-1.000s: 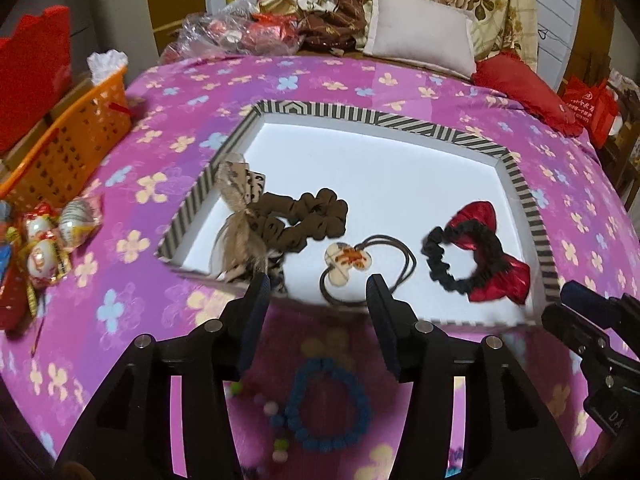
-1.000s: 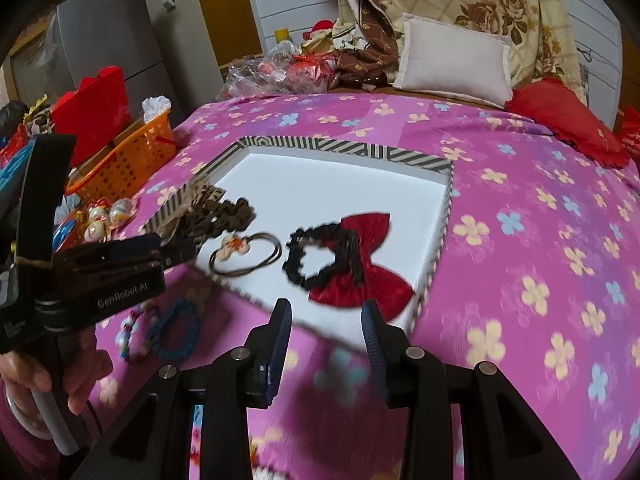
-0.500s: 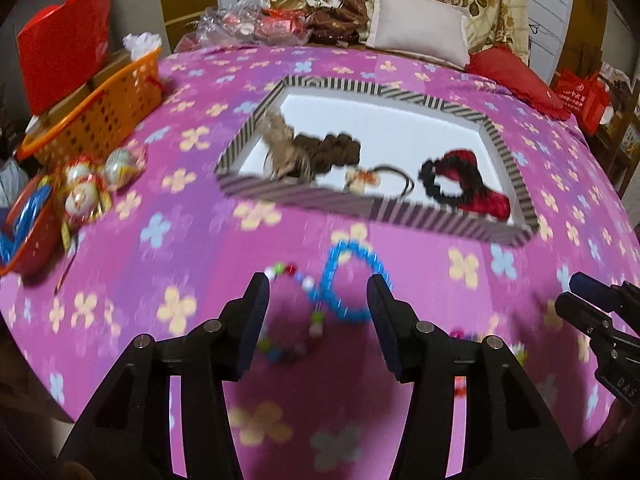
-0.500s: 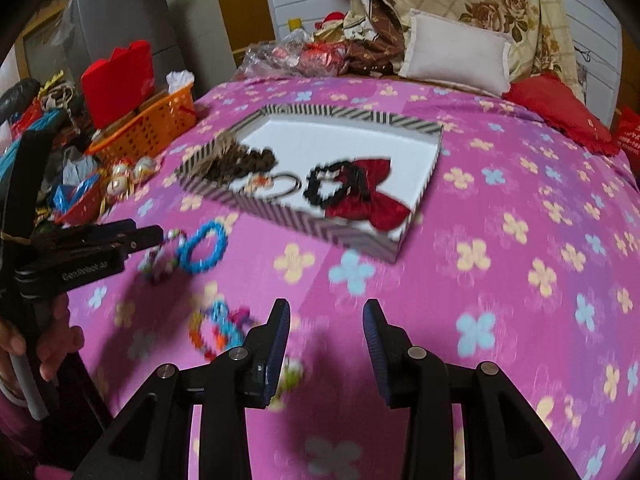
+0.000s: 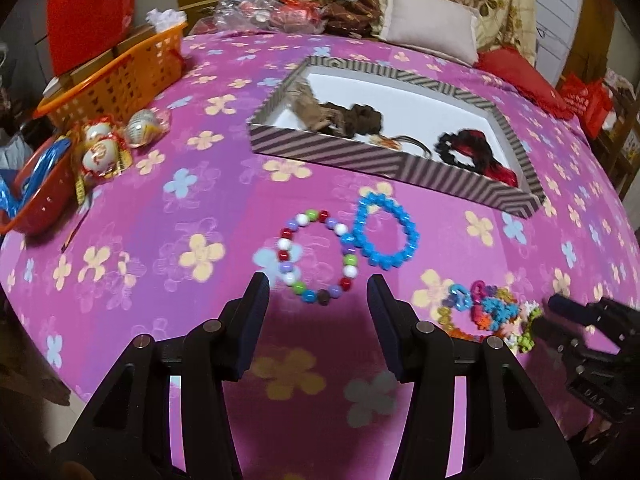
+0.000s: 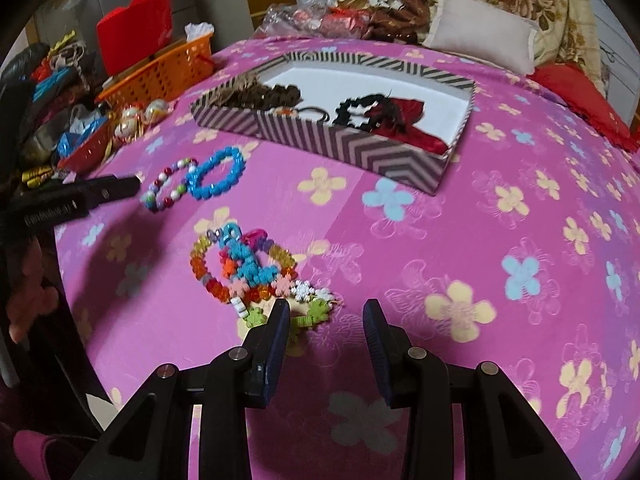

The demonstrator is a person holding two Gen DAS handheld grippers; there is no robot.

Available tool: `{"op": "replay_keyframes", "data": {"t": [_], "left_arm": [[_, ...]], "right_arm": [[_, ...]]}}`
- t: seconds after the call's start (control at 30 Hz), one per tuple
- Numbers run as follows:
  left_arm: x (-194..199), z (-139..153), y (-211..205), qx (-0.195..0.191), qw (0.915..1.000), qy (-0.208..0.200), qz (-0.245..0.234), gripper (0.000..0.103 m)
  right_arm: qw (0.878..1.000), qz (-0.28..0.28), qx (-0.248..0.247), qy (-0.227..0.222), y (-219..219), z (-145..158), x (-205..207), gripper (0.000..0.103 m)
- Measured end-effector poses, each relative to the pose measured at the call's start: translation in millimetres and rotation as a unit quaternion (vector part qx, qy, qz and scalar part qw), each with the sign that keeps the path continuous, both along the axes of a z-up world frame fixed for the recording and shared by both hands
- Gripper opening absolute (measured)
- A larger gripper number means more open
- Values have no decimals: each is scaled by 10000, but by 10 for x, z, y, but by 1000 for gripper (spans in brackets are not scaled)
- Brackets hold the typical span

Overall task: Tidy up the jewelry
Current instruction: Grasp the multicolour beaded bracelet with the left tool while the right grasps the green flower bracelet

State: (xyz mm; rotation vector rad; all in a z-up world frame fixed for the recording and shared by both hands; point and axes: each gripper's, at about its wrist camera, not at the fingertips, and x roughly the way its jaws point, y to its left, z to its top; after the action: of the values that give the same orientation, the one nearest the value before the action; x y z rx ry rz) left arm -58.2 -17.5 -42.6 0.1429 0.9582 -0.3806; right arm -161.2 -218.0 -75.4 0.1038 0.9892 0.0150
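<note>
A striped box (image 5: 372, 156) (image 6: 372, 152) on the pink flowered bedspread holds brown scrunchies (image 5: 352, 114), a hair tie and a red bow scrunchie (image 6: 384, 116). In front of it lie a multicoloured bead bracelet (image 5: 316, 256) (image 6: 166, 190) and a blue bracelet (image 5: 386, 236) (image 6: 216, 174). A pile of colourful bracelets (image 6: 248, 272) (image 5: 488, 312) lies nearer. My left gripper (image 5: 318, 288) is open and empty just before the bead bracelet. My right gripper (image 6: 326, 312) is open and empty at the pile's near edge.
An orange basket (image 5: 116, 76) and a red bag (image 5: 88, 8) stand at the left edge. Wrapped round ornaments (image 5: 104, 148) and a red bowl (image 5: 36, 200) lie beside them. Pillows (image 5: 428, 28) and clothes are at the back.
Both grippers have pulled back from the box toward the near side of the bed. The loose bracelets have come into view in front of them. Both stay open.
</note>
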Motion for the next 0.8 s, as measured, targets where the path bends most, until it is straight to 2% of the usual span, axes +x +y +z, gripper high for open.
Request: {"op": "replay_keyframes", "data": {"t": [0.1,0.37,0.43,0.47,0.8], "left_arm": [[76,-33,146,-84,9998,117,119,54],[242,-135,364,-335,9976,502,340,55],[291,-183,379,-447,9961,657,396,56],[310,-198,379,-459,9956,700,417,56],[437,-309,171,-4,9976,487,492,56]], "right_arm": [[10000,27,-44,-19,2,-13,25,36],[9998,128,-169,-53,43,-18,41,36],[9996,72,-288,-22,38,-17,36,26],[9995,52,-313,-4,32,-18,36,24],[9998,-43,-92,-161,-69,-23,8,25]]}}
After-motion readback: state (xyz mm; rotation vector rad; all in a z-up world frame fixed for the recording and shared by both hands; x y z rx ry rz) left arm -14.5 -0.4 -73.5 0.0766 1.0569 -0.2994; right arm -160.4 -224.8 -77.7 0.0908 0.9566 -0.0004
